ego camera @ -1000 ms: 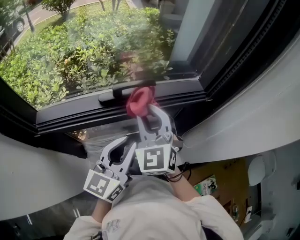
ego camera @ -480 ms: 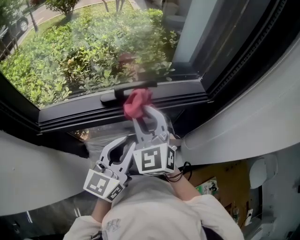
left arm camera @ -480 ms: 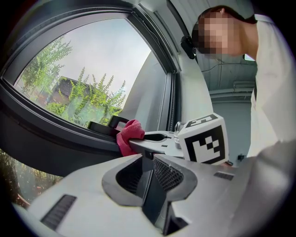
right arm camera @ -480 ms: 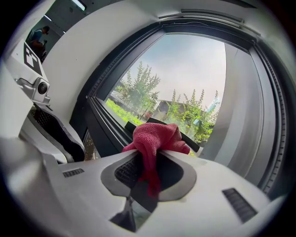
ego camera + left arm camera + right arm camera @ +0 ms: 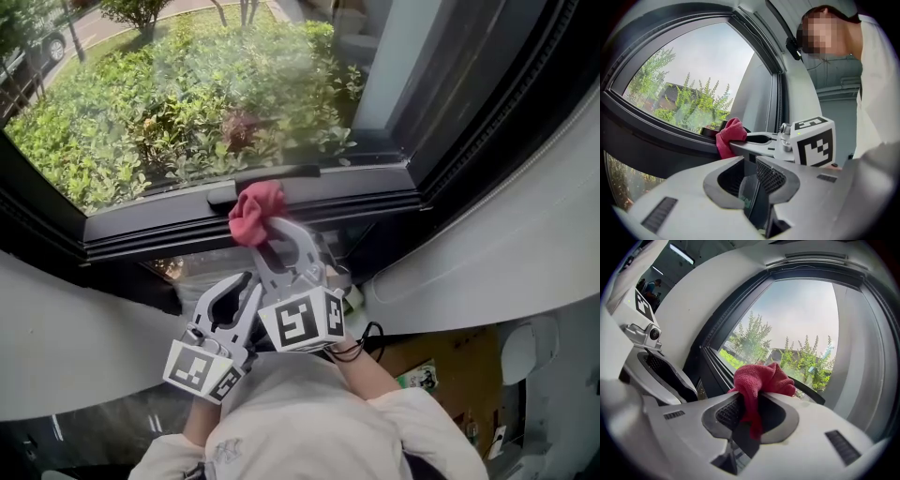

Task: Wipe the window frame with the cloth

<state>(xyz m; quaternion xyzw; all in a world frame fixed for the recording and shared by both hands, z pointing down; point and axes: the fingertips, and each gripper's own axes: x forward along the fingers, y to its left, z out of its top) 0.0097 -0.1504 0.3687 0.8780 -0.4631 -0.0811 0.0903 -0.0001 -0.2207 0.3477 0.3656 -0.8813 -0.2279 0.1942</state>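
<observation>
1. The right gripper (image 5: 757, 400) is clamped on a red cloth (image 5: 761, 377). A fold hangs down between its jaws and the rest bunches up above them.
2. In the head view the cloth (image 5: 255, 211) sits at the 12 o'clock end of the right gripper (image 5: 266, 229). It is pressed against the dark window frame (image 5: 159, 232), on the lower rail.
3. A black handle (image 5: 281, 176) lies along the rail, touching the cloth at its 12 o'clock side and running on toward 3 o'clock.
4. The left gripper (image 5: 750, 165) has its jaws together with nothing between them.
5. In the head view the left gripper (image 5: 246, 281) is just beside the right one, at its 8 o'clock. It is lower than the rail and apart from the frame.
6. From the left gripper view, the cloth (image 5: 730, 137) shows at 11 o'clock, against the frame.
7. Green bushes (image 5: 187, 112) fill the glass at 12 o'clock of the rail.
8. A white ledge (image 5: 75, 337) curves below the frame at 9 o'clock of the grippers.
</observation>
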